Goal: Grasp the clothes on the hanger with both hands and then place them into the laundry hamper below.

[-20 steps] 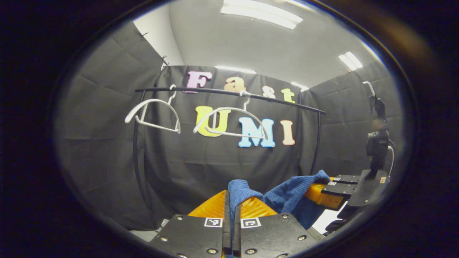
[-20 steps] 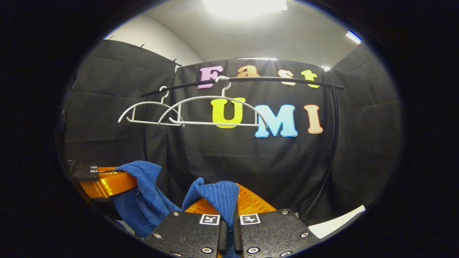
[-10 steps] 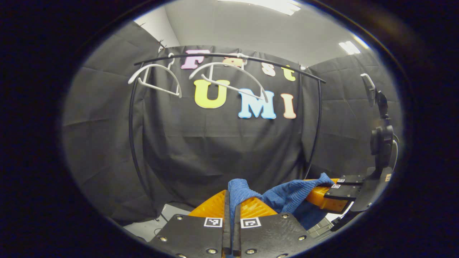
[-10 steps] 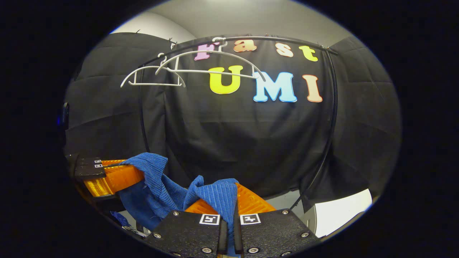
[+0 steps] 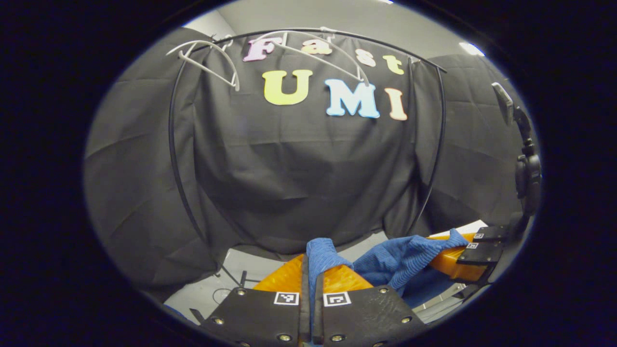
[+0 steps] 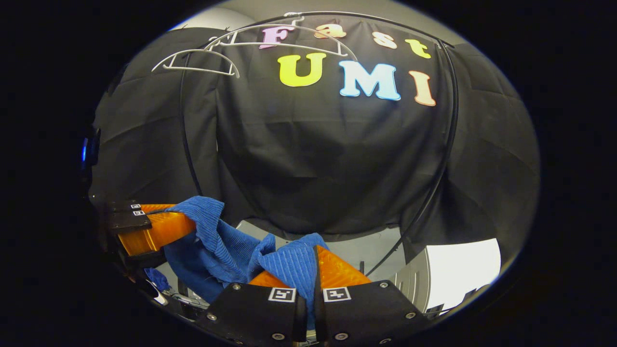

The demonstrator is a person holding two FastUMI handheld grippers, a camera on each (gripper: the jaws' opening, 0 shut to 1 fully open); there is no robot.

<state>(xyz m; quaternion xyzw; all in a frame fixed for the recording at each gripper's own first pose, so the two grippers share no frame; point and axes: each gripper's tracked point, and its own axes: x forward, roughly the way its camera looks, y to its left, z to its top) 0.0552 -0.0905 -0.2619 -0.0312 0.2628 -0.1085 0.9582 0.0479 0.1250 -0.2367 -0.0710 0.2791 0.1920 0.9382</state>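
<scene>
Clothes here mean one blue knit garment (image 5: pixel 400 260), and it is off the rack and slung between the two grippers. The left gripper (image 5: pixel 311 270) has its jaws pressed together on a fold of the cloth, which stands up between the fingers. The right gripper (image 6: pixel 308 270) pinches another fold in the same way. Between the two holds the knit sags in a loose swag, low in the booth and well below the rail (image 6: pixel 366 14).

Up there two white hangers (image 6: pixel 284 41) hang bare. The hamper itself cannot be made out for certain; I judge the garment is on its way down to it.

The main risk I see is the drop going wide: if one gripper lets go before the other, the cloth would swing toward the side that holds and could land on the rim or the floor (image 5: pixel 250 260). The trailing slack could also catch on the rack's upright (image 6: pixel 185 135).

The left gripper view gives the right gripper from the side, at the far right, with the cloth running into it. The right gripper view adds a pale boxy object (image 6: pixel 458 270) at lower right and a metal edge under the hanging cloth.
</scene>
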